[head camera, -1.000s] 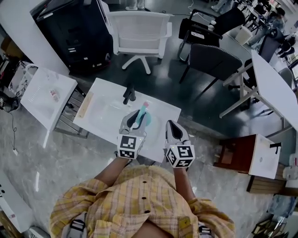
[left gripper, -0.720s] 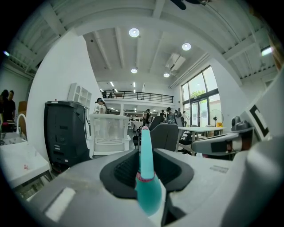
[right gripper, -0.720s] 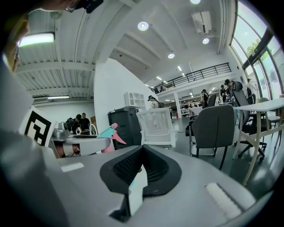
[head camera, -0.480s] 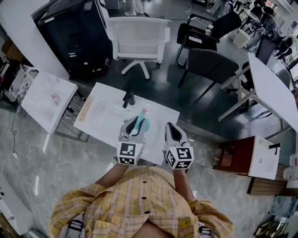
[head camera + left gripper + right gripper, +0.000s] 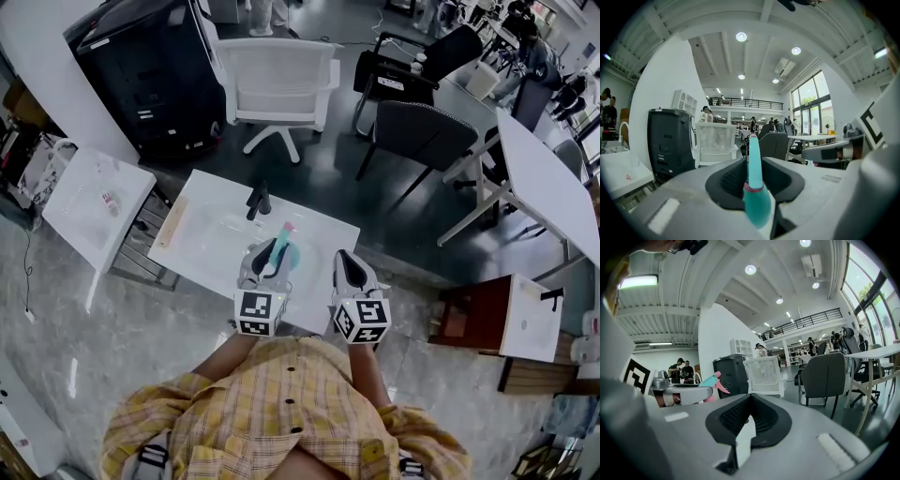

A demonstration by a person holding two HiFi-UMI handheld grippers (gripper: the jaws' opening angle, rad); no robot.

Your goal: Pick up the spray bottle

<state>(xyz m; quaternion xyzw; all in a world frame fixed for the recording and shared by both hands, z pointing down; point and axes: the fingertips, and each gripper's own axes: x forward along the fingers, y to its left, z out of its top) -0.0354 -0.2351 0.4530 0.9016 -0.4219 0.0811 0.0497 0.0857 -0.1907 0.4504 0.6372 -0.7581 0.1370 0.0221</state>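
A person in a yellow checked shirt (image 5: pixel 281 412) stands at a white rectangular bench (image 5: pixel 211 230), the left gripper (image 5: pixel 265 258) closed on a teal plastic spray bottle with a pink trigger head (image 5: pixel 284 246), held over the bench's near edge with its head pointing away. The right gripper (image 5: pixel 349 267), just beside it at 3 o'clock, has its jaws a slit apart and empty. A small black object (image 5: pixel 258 199) lies at the bench's far edge at 12 o'clock; beyond stand a white mesh office chair (image 5: pixel 281 75) at 12 o'clock, a black cabinet (image 5: pixel 150 75) at 10 o'clock and a dark chair (image 5: pixel 422 131) at 2 o'clock.
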